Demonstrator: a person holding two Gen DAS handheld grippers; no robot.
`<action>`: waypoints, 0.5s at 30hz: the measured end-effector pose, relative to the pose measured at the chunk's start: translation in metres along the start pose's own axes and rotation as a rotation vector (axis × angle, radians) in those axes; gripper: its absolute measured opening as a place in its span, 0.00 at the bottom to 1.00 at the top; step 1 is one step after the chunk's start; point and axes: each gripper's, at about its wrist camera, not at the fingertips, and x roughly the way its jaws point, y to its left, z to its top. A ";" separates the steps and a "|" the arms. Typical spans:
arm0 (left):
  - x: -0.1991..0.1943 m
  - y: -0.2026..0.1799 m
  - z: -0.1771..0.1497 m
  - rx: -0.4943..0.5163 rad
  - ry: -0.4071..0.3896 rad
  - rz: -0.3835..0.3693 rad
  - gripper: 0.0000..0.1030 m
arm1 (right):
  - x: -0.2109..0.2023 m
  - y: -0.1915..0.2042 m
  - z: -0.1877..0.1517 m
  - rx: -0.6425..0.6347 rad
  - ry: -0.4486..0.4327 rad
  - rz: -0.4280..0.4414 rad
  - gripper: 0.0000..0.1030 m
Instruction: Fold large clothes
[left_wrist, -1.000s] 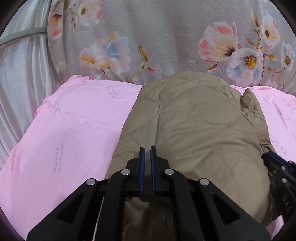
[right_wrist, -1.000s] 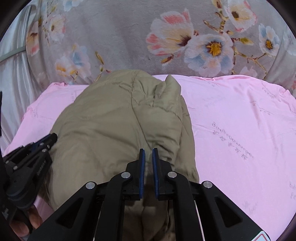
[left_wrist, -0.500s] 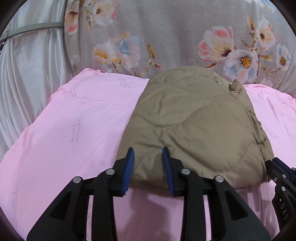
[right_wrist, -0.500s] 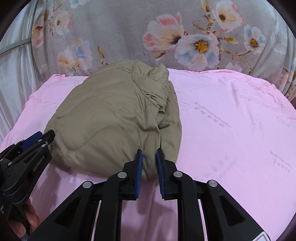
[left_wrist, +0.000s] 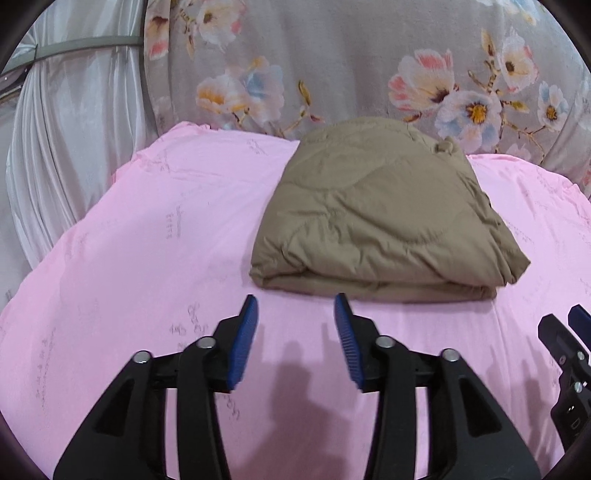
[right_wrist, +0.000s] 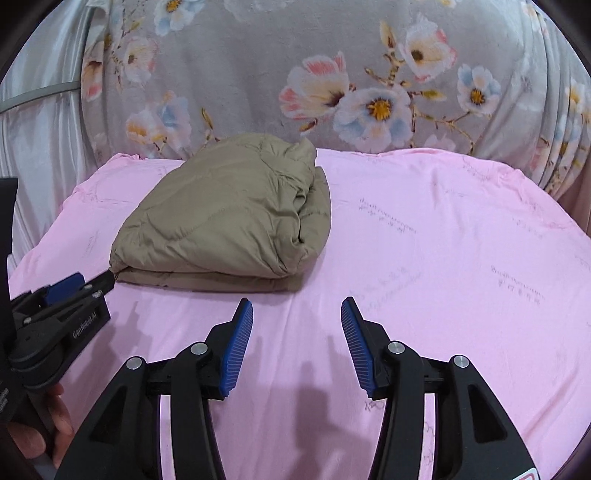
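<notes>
Two grippers hover above the pink bed sheet (left_wrist: 122, 258), both with fingers spread wide and holding nothing: the left gripper (left_wrist: 295, 314) sits just short of the near edge of the folded olive quilted jacket (left_wrist: 376, 210), and the right gripper (right_wrist: 295, 317) hangs near that same edge, toward the bundle's right corner. In the right wrist view the jacket (right_wrist: 229, 218) lies at about ten o'clock on the bed, well apart from the open pink stretch at two and three o'clock, and close to the grey floral blanket (right_wrist: 332, 74) rising at twelve. The fold looks finished, a compact rectangle with a thinner layer peeking out underneath along the near edge. The right side, at about three o'clock of the bundle, is less tidy: puffy layers bunch and gape there, with a small tab of fabric sticking up at the far corner. The padded filling is springy, so the top layer may creep open or slide off the lower one if left unpressed. Any further tuck risks a finger catching only the outer shell and dragging the stack askew on the smooth sheet. Nudging it toward twelve o'clock could push it against the blanket.
</notes>
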 end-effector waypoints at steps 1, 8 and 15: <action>-0.002 0.002 -0.001 -0.014 -0.005 -0.011 0.61 | -0.001 0.002 -0.002 -0.004 -0.005 -0.008 0.63; -0.015 -0.007 -0.004 0.023 -0.074 0.011 0.90 | 0.001 0.008 -0.003 -0.034 0.003 -0.043 0.73; -0.011 -0.010 -0.004 0.036 -0.052 0.024 0.91 | 0.009 -0.001 -0.003 0.003 0.037 -0.038 0.73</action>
